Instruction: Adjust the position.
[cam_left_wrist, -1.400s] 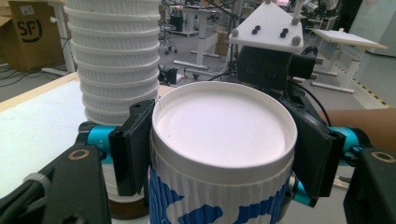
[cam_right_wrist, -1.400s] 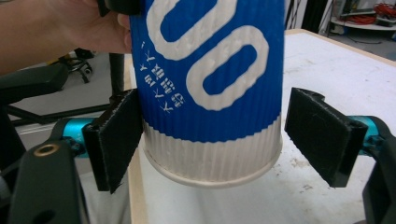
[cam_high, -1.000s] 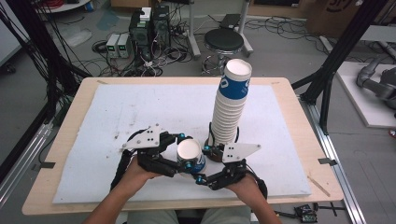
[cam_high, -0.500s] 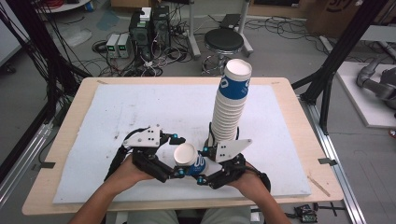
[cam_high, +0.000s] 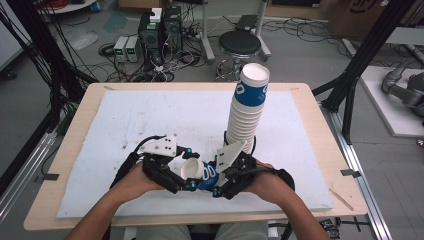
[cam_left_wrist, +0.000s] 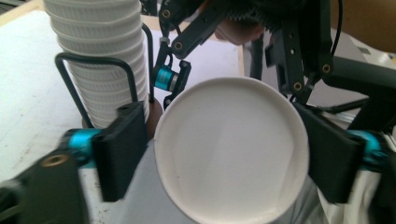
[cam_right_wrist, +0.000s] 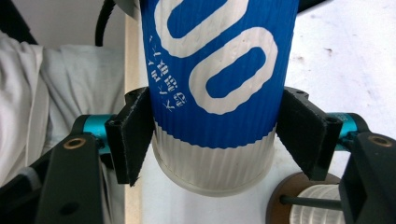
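Since a second ago: cup (cam_high: 199, 172) tipped from upright, mouth up, to lying almost level, mouth toward the left gripper (cam_high: 176, 175); both hands drawn closer together, at the near edge of the mat (cam_high: 150, 115).

Item: one blue-and-white paper cup, held above the mat between the two tools, just in front of the stack (cam_high: 247, 112) in its wire holder (cam_left_wrist: 95, 65).

Right gripper (cam_right_wrist: 212, 135): clamped on the cup low on its wall, pads on either side near the base.

Left gripper (cam_left_wrist: 229, 154): jaws have just been closing; pads stand at either side of the cup's rim, one at least touching. Whether it grips firmly cannot be told.

Handling note, as judged: a handover or a pulling-apart of nested cups. Keep the right clamp light enough not to crush the ribbed wall. Seat the left pads squarely on the rim before any pull. Draw along the cup's axis, not sideways. Mind the stack close behind; a knock could topple it.
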